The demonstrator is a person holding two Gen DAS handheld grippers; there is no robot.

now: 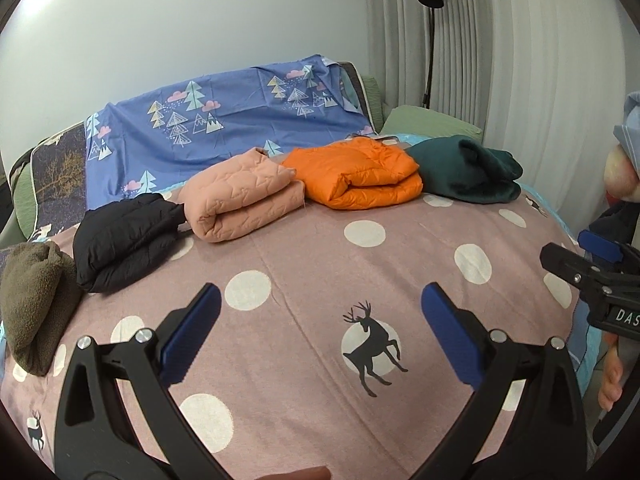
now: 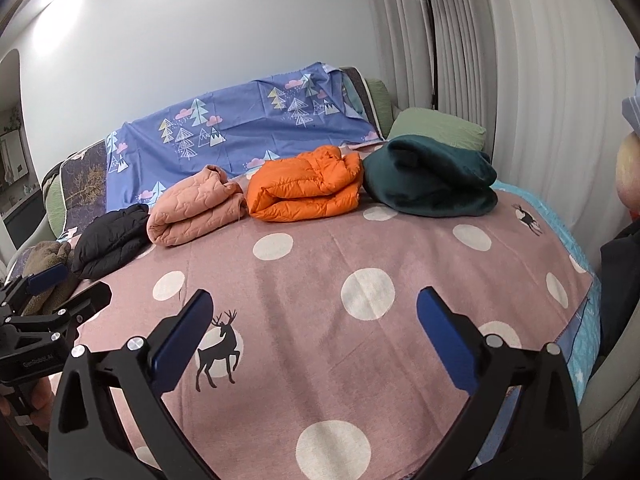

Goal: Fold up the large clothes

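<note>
Several folded garments lie in a row at the far side of the pink dotted bedspread [image 1: 320,264]: an olive fleece [image 1: 34,304], a black puffer [image 1: 124,236], a pink quilted jacket [image 1: 240,204], an orange puffer jacket [image 1: 360,176] and a dark green fleece [image 1: 464,168]. My left gripper [image 1: 320,300] hovers over the bare spread, open, nothing between its blue pads. My right gripper [image 2: 314,304] hovers likewise, open and empty. The same row shows in the right wrist view: pink jacket [image 2: 192,208], orange puffer [image 2: 304,188], green fleece [image 2: 428,180], black puffer [image 2: 112,240].
A blue tree-print sheet [image 1: 224,120] drapes over the headboard behind the row. A green pillow [image 2: 436,128] lies at the back right by the white curtain [image 1: 520,60]. A black floor lamp [image 1: 430,32] stands in the corner. A person's clothing [image 2: 620,260] is at the right edge.
</note>
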